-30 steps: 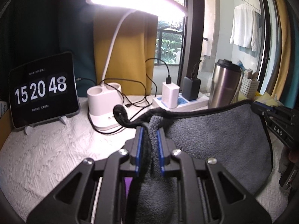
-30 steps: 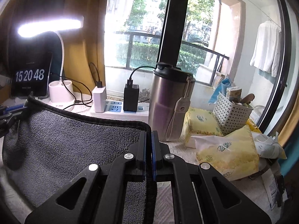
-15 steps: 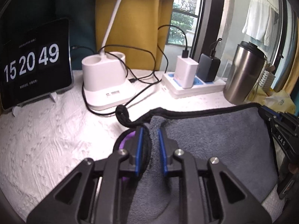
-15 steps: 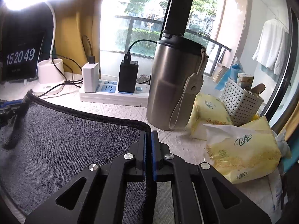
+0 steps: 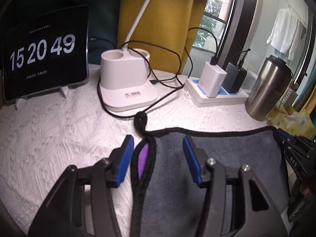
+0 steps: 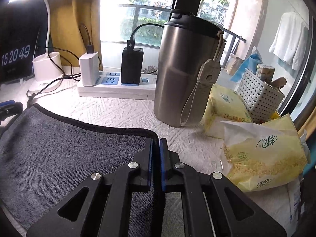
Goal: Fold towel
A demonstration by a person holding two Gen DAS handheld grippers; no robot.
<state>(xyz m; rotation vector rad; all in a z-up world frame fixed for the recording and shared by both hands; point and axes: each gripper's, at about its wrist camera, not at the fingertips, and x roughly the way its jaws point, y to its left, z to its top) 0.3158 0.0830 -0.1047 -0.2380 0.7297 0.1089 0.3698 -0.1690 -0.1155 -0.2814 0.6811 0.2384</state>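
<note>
A grey towel (image 5: 223,162) with a black hem lies folded on the white tablecloth; its purple underside (image 5: 143,159) shows at the left corner. It also shows in the right wrist view (image 6: 65,158). My left gripper (image 5: 157,160) is open, its blue pads on either side of the towel's left corner, not touching it. My right gripper (image 6: 155,162) is shut on the towel's right corner, low over the table. It shows at the right edge of the left wrist view (image 5: 292,148).
A tablet clock (image 5: 45,53), a white lamp base (image 5: 126,83) with black cables, a power strip (image 5: 217,96) with chargers and a steel tumbler (image 6: 187,73) stand behind the towel. Tissue packs (image 6: 264,156) and a white basket (image 6: 258,96) lie right.
My left gripper has opened and let go of the towel's left corner, which now lies on the table. Both grippers moved down and forward. The right stays shut.
</note>
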